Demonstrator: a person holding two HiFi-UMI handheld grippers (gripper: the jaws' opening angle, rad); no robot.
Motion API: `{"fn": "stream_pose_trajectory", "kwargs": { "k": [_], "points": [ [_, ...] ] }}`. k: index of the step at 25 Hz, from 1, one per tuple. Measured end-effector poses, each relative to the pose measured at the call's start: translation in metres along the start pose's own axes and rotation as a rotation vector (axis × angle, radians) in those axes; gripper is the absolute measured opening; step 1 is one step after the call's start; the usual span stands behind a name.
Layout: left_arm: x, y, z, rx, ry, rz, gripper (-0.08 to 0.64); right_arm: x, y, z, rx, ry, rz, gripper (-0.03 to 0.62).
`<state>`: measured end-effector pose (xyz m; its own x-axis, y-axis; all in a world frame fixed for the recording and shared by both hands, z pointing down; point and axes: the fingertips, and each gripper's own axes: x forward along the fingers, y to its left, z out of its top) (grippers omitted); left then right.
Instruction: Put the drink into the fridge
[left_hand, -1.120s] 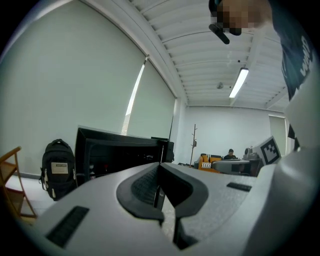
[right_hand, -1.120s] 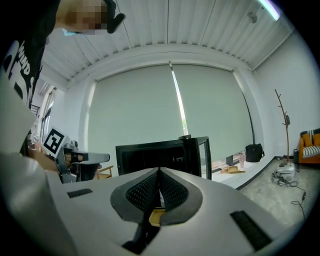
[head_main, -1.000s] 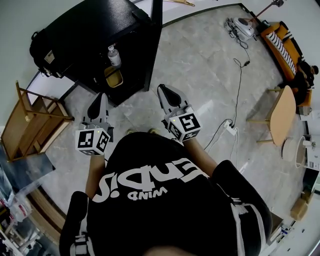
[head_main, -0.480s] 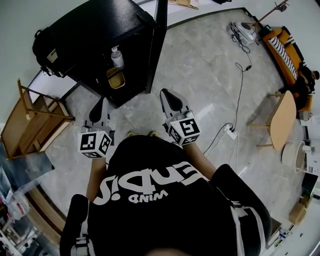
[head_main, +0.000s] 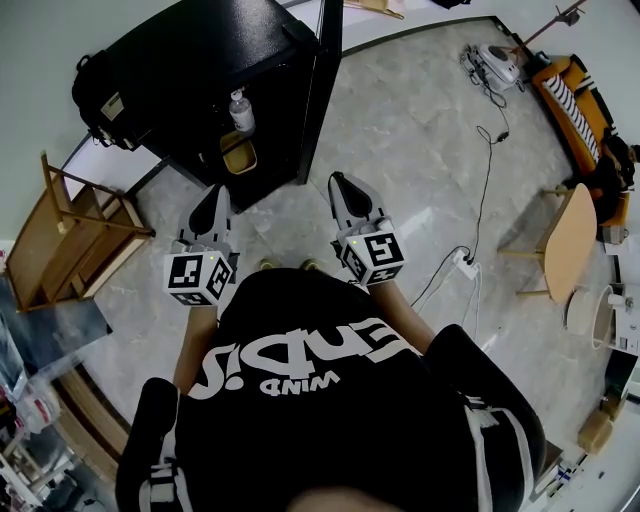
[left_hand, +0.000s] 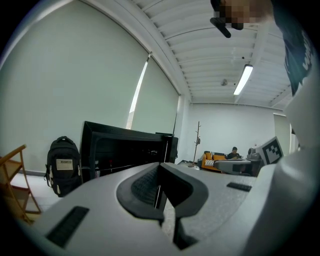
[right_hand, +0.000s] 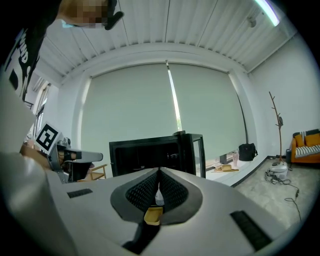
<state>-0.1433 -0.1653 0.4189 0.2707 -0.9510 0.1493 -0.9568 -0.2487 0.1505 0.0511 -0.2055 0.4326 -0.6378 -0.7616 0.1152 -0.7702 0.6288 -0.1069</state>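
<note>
Both claws are shut with nothing in them. The left claw (left_hand: 160, 172) has its pads pressed together at the tip in its own view. The right claw (right_hand: 159, 172) looks the same, pads meeting in a thin line. Low in that line there's a sliver of white over a bit of yellow. It might be stuff in the fridge showing through, can't tell for sure.

From the head view, both claws sit mid-frame over the floor (head_main: 420, 130), well apart from each other and pointing toward the fridge (head_main: 200, 60) in the upper left. Neither touches it. The door (head_main: 322, 80) is swung open. The drink (head_main: 240, 108) stands upright in the fridge opening, just above a yellow tray (head_main: 240, 157).

View differences:
- Only the head view shows the drink clearly.
- The left claw view looks at the fridge from the side. It has the backpack (left_hand: 63, 162) standing left of it and a wooden chair (left_hand: 12, 180) at the left edge.
- The right claw view faces the open fridge front-on, with a coat rack (right_hand: 277, 130) and an orange sofa (right_hand: 306, 145) on the right.
</note>
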Motion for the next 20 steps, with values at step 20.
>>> {"fn": "stream_pose_trajectory", "kwargs": {
  "k": [20],
  "points": [
    [-0.004, 0.0071, -0.0014, -0.012, -0.002, 0.038, 0.006, 0.0012, 0.0028, -0.0049, 0.009, 0.001, 0.006, 0.023]
  ]
}}
